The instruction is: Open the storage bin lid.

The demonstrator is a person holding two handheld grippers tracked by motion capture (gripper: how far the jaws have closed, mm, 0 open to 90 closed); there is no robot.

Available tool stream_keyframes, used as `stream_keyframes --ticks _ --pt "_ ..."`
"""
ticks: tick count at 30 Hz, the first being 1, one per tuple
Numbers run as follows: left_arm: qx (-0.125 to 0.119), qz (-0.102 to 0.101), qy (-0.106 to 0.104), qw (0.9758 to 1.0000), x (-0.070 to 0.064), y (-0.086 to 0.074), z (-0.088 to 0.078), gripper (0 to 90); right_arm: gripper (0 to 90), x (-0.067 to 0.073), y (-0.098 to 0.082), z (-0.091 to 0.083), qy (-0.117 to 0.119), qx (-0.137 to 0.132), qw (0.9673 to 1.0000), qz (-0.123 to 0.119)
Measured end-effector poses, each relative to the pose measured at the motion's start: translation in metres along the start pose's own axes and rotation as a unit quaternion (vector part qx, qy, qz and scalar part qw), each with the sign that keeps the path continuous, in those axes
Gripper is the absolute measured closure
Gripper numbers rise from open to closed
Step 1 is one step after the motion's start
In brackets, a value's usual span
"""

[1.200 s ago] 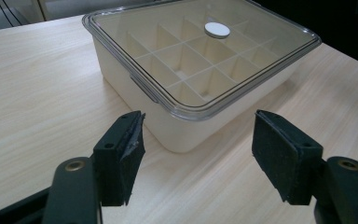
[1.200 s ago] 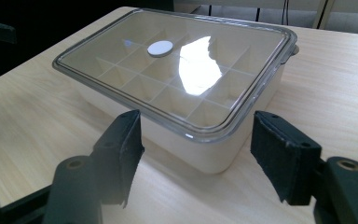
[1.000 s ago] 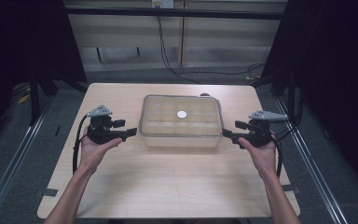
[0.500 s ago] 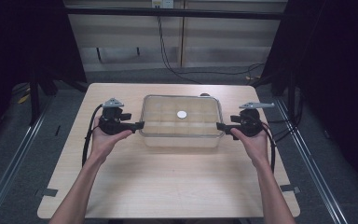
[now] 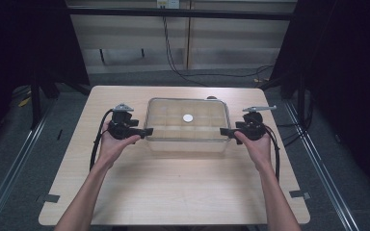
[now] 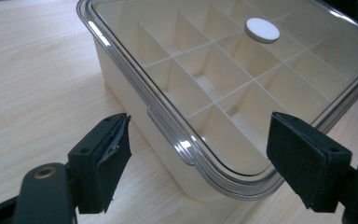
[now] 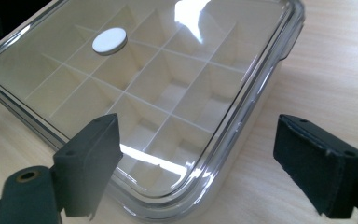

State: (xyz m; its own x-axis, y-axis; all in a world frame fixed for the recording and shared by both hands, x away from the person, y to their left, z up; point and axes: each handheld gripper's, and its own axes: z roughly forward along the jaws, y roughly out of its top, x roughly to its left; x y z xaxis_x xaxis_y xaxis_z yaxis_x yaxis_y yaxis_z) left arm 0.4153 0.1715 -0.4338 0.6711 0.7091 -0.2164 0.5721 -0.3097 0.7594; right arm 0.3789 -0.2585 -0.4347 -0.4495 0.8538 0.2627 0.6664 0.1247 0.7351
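We hold the left hand-held gripper (image 5: 146, 131) and right hand-held gripper (image 5: 223, 131) open at the ends of the lidded box (image 5: 187, 126), mid-bench (image 5: 173, 192); its clear lid (image 6: 223, 84) remains on, nothing gripped yet.

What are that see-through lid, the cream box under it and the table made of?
The clear rectangular lid looks like glossy hard plastic: it is transparent and throws bright glare. The cream divided box seems to be matte opaque plastic, with thin moulded partitions. The pale table top shows wood grain, though whether it is solid wood or laminate cannot be told.
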Motion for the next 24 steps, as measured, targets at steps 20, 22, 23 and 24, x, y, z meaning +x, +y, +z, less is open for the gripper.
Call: stream_keyframes --ticks 20,22,23,24 --pt "0.041 -0.004 -0.008 0.9991 0.002 0.015 0.024 23.2 15.1 0.001 0.019 0.022 0.002 0.019 0.9996 -0.021" --pt "0.038 0.001 -0.005 0.9993 0.001 0.017 0.026 24.2 14.5 0.0 0.019 0.024 0.0 0.019 0.9997 -0.014" --pt "0.041 0.002 -0.004 0.9991 0.001 0.017 0.026 23.5 14.4 -0.001 0.02 0.024 0.002 0.022 0.9997 -0.01" --pt "0.041 -0.002 -0.003 0.9992 0.0 0.018 0.027 23.5 14.7 -0.001 0.02 0.024 0.003 0.025 0.9997 -0.009"
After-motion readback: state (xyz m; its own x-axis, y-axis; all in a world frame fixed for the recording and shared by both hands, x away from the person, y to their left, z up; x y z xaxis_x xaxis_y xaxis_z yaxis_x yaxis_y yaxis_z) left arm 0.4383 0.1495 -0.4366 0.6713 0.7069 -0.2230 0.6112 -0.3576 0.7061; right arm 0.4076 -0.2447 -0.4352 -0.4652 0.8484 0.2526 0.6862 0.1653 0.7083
